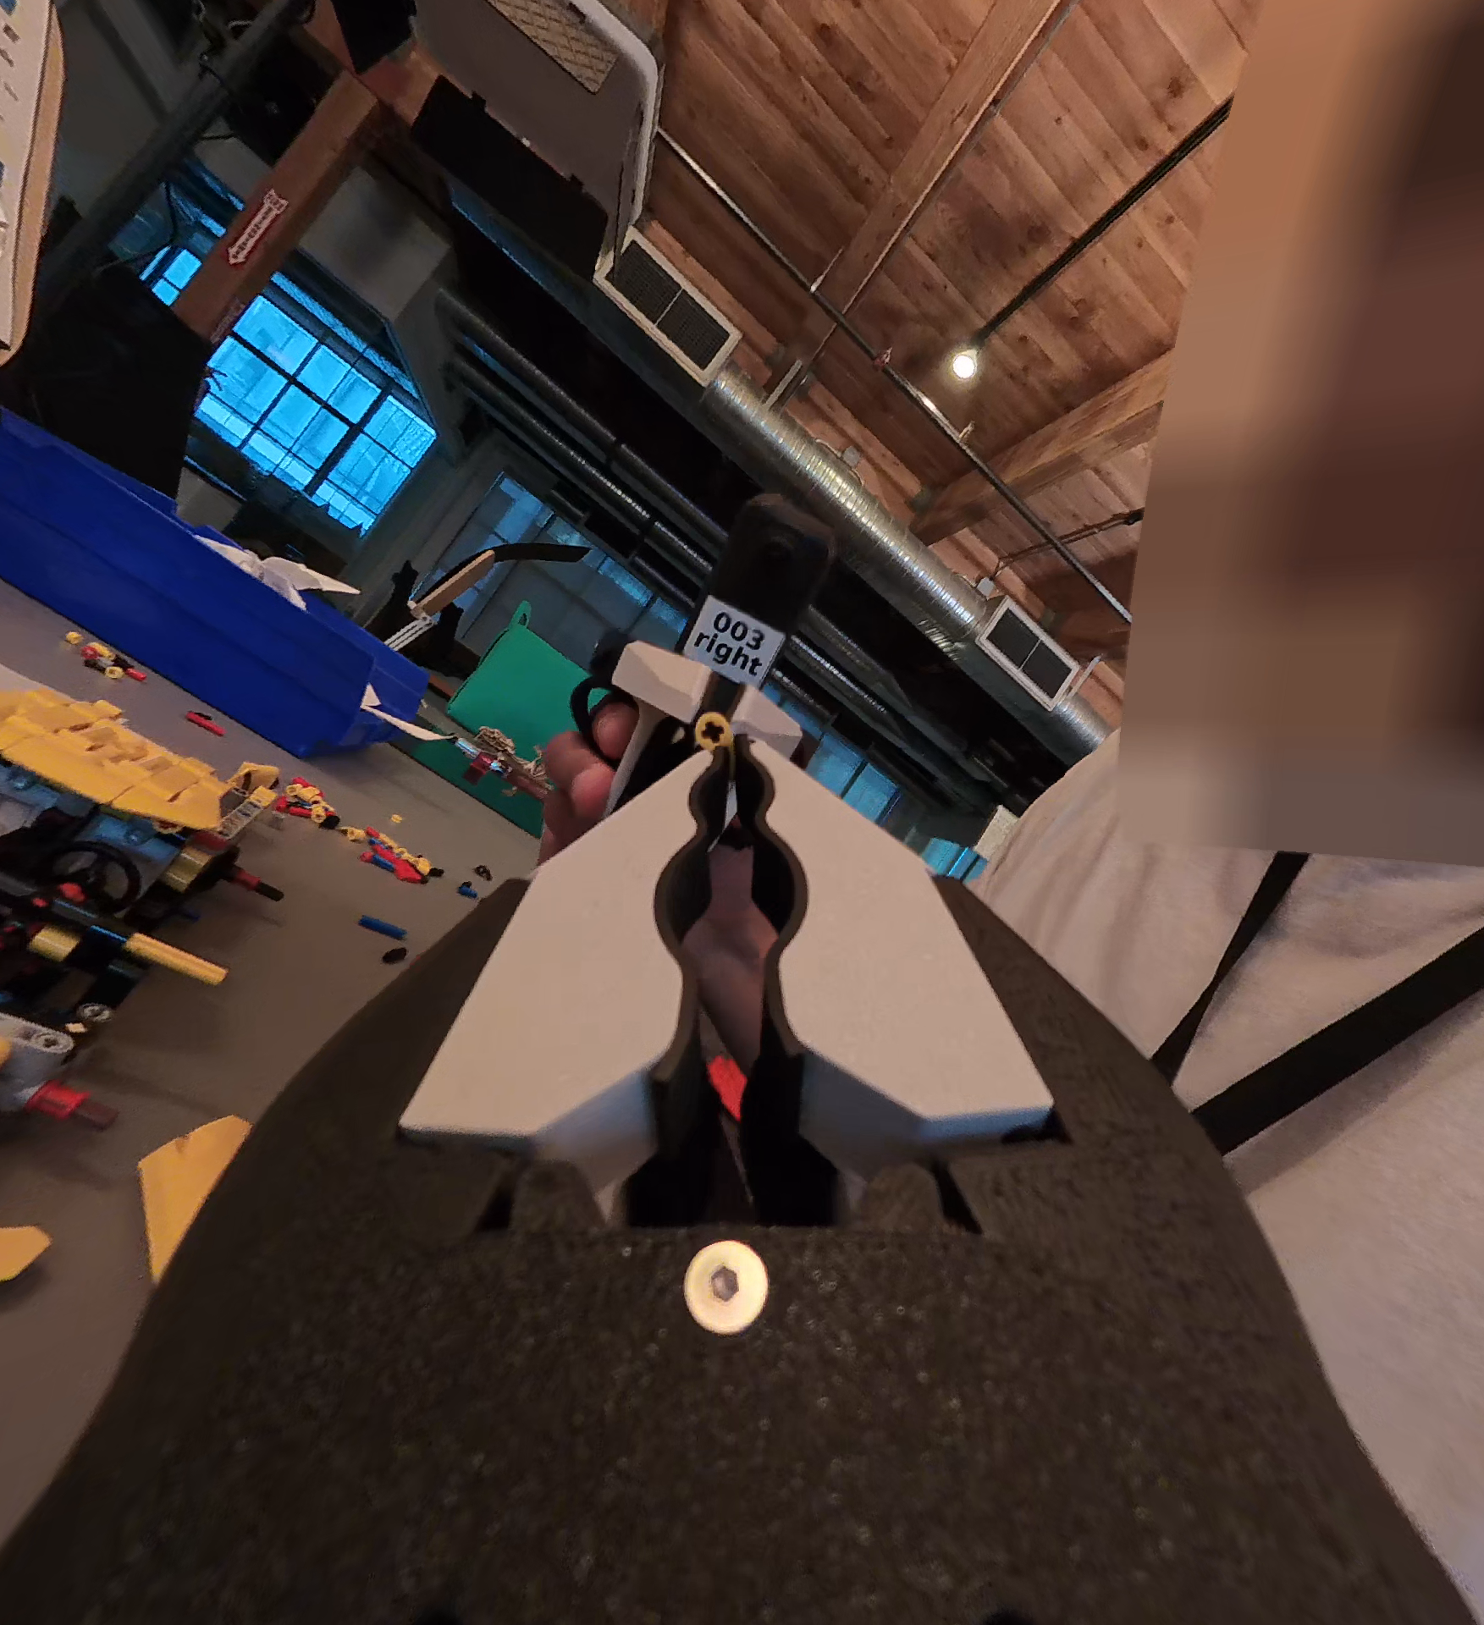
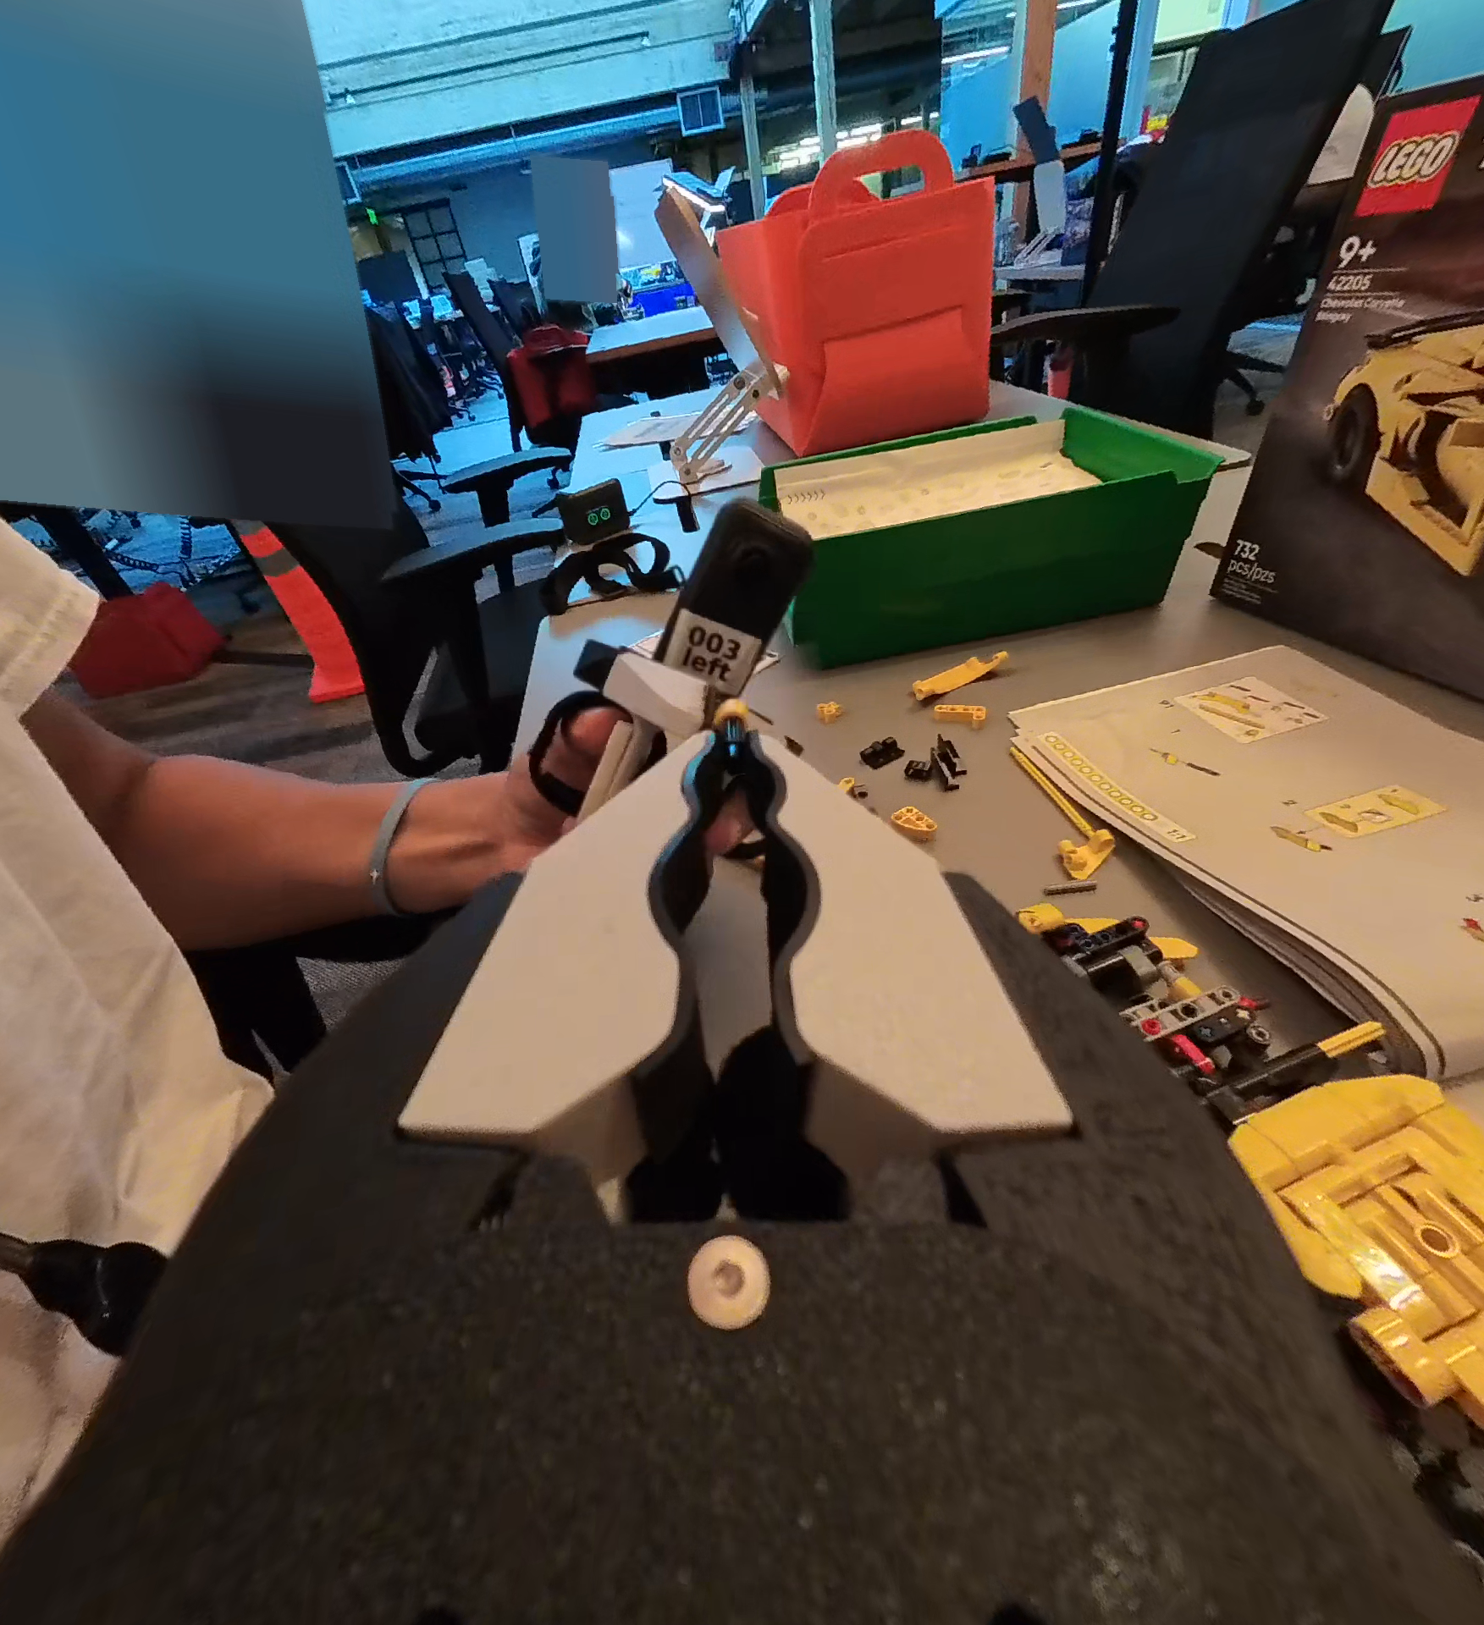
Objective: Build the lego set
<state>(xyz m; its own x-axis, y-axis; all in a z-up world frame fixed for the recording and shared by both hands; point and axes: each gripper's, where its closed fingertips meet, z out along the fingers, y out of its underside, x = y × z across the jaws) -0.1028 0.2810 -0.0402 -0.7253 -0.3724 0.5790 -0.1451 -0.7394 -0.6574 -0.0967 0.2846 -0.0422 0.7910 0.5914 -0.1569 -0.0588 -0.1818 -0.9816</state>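
Observation:
My two grippers meet tip to tip above the table. My left gripper (image 1: 725,763) is shut, with a small yellow connector (image 1: 712,730) with a cross hole at its tips. My right gripper (image 2: 731,747) is shut on a thin blue pin (image 2: 731,746) whose far end meets the yellow connector (image 2: 731,712). The right gripper (image 1: 703,695) shows beyond it in the left wrist view, and the left gripper (image 2: 659,695) in the right wrist view. The part-built yellow car (image 1: 78,765) sits at left, and also shows in the right wrist view (image 2: 1406,1249) at lower right.
Loose pieces (image 1: 377,848) lie on the grey table (image 1: 307,950) before a blue bin (image 1: 149,563). An open instruction booklet (image 2: 1336,844), the set's box (image 2: 1424,369), a green bin (image 2: 984,554), an orange bag (image 2: 879,290) and a black chassis piece (image 2: 1160,994) stand right. A person in white sits close.

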